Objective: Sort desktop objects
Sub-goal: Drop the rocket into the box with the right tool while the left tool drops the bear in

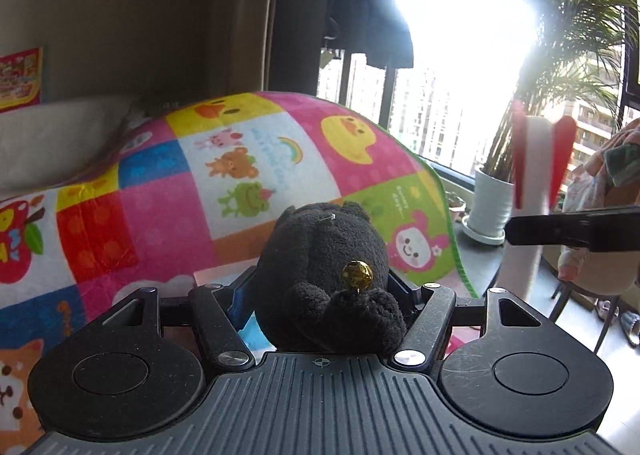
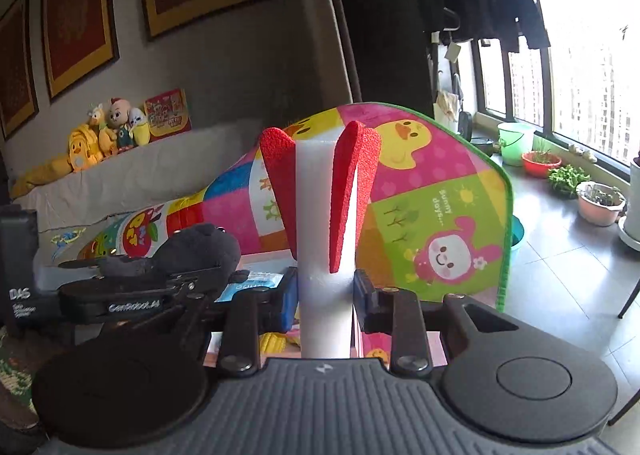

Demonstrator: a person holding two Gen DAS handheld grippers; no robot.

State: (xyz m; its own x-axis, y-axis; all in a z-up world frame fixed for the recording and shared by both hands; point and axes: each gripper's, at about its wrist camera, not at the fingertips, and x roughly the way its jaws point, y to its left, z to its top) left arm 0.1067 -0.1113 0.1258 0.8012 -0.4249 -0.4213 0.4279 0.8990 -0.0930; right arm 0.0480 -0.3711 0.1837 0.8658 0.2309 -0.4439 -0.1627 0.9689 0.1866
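Item: L gripper (image 1: 320,295) clamped on plush (image 1: 324,275), centre frame. R gripper (image 2: 326,291) clamped on foam rocket (image 2: 324,235), 12 o'clock. I kept both grips firm, carried w/o tilting.

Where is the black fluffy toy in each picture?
Left wrist view: the black plush toy sits bottom centre, gripped between the left gripper's fingers.
Right wrist view: the same toy is at the left edge, halfway down, held in the other gripper.
Shared landmark: the colourful cartoon blanket behind it.
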